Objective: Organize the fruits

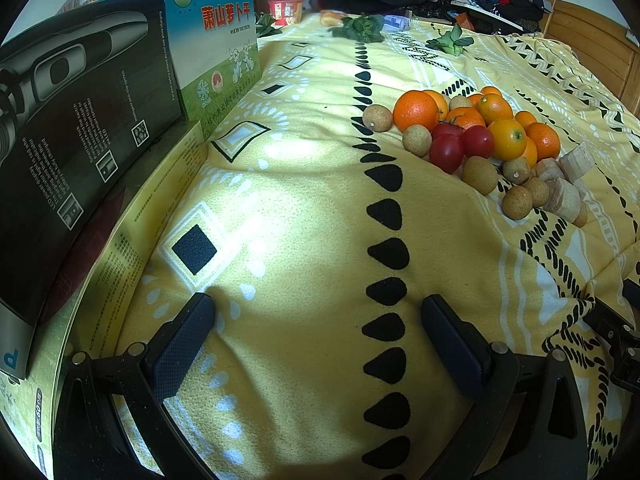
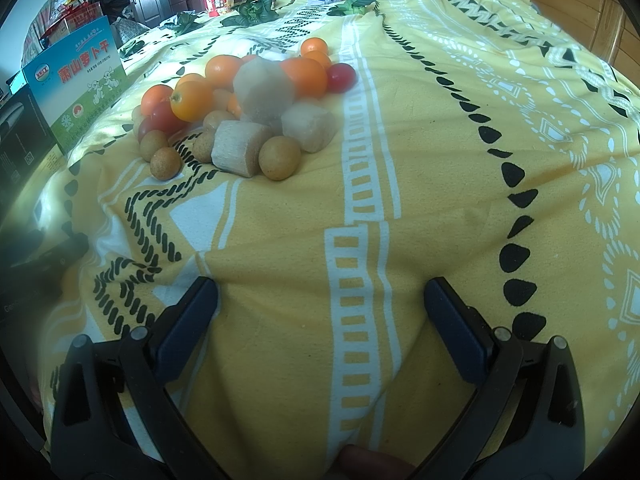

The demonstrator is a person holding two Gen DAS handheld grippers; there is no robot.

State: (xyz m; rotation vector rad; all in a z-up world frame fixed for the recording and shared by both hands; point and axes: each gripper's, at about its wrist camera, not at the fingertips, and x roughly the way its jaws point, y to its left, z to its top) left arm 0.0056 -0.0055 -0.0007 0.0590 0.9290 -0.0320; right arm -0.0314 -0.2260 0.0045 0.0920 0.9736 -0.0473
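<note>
**Fruit unsorted, nothing gripped yet**

Left hand-held gripper (image 1: 318, 316) and right hand-held gripper (image 2: 320, 300) — both spread wide, empty, low over the yellow blanket (image 2: 440, 200). The fruit pile (image 2: 240, 108) lies ahead, mixed and touching. I'd start with the nearest brown fruit (image 2: 279, 158) — pinch lightly; the cherry tomatoes (image 1: 460, 144) would bruise.

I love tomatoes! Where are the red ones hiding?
In the left wrist view, the red tomatoes sit on the near side of the fruit pile, right of centre on the yellow blanket, touching the oranges behind them.
</note>
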